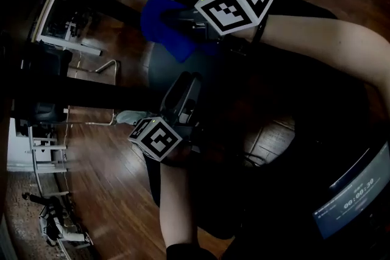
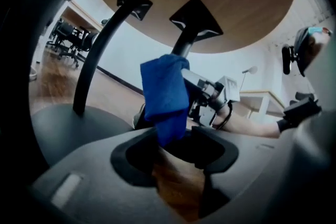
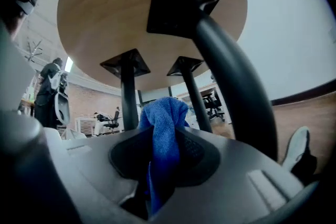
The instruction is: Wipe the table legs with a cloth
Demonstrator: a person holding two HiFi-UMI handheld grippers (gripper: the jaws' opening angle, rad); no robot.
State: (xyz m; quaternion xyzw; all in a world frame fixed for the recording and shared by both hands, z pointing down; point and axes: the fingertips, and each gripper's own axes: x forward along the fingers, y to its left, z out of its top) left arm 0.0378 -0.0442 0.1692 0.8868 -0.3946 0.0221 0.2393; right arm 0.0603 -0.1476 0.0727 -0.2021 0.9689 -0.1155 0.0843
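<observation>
Right tongs (image 3: 160, 157) clamped on blue cloth (image 3: 164, 118), left tongs (image 2: 176, 148) parted – gripping nothing, table legs (image 3: 236, 76) ahead

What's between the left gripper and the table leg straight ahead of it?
The blue cloth, clamped in the right gripper, hangs in front of that table leg. The left gripper view shows it.

place: office | evidence: swivel chairs (image 2: 71, 42), desks (image 2: 254, 94), wood floor (image 1: 109, 186)
</observation>
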